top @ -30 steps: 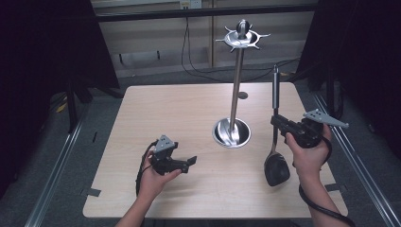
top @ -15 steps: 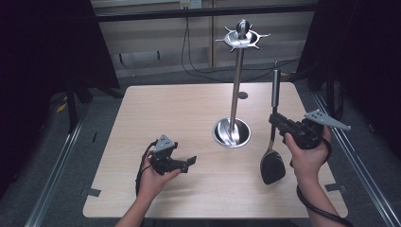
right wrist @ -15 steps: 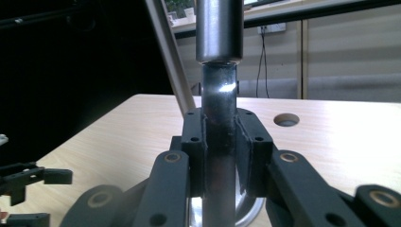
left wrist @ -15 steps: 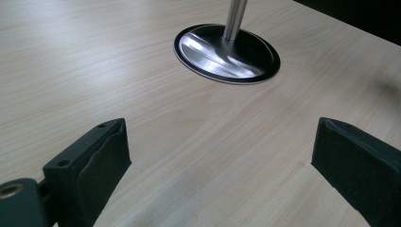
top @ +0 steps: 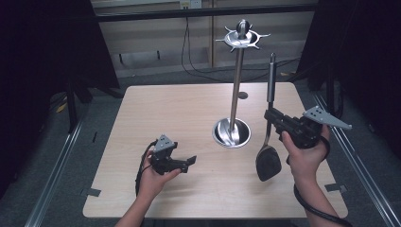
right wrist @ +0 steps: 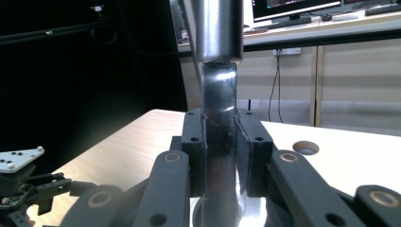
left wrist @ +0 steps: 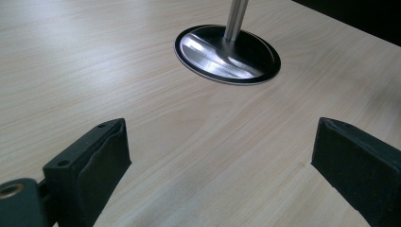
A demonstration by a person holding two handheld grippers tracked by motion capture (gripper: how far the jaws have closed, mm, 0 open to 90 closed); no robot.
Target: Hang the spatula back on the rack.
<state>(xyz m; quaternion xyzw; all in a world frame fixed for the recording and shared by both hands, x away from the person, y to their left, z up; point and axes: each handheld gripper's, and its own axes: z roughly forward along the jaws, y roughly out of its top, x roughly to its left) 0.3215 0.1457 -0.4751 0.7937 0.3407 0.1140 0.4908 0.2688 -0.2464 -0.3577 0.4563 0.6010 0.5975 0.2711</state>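
- Table (top: 156, 118): pale wood top, carries everything here; a small round hole in it sits beyond the right claw.
- Utensil stand (top: 233, 94): tall steel pole on a round dish base, spiked hook ring at the top, no utensil on the hooks. Stands to the left of the right claw and ahead-right of the left one. Its base (left wrist: 227, 54) lies straight ahead of the left claw's open jaws. Looks bottom-heavy and stiff, but a knock high on the pole could likely tip it.
- Spatula (top: 268, 142): long metal handle, black blade at the bottom, held near upright. Blade hangs below the right claw, close over the table; can't tell if it touches. Handle top rises well above the claw.
- Right gripper (top: 276, 120): clenched on the spatula shaft (right wrist: 218, 123), pads either side, just below where the thick handle sleeve starts.
- Handling guess: rigid, fairly light, but polished metal so slippery; may pivot in the pads. A grip on the narrow neck under the sleeve seems sound, since the sleeve shoulder would stop it sliding down.
- Left gripper (top: 182, 163): released, jaws wide, nothing between them, low over the table, well apart from the spatula.
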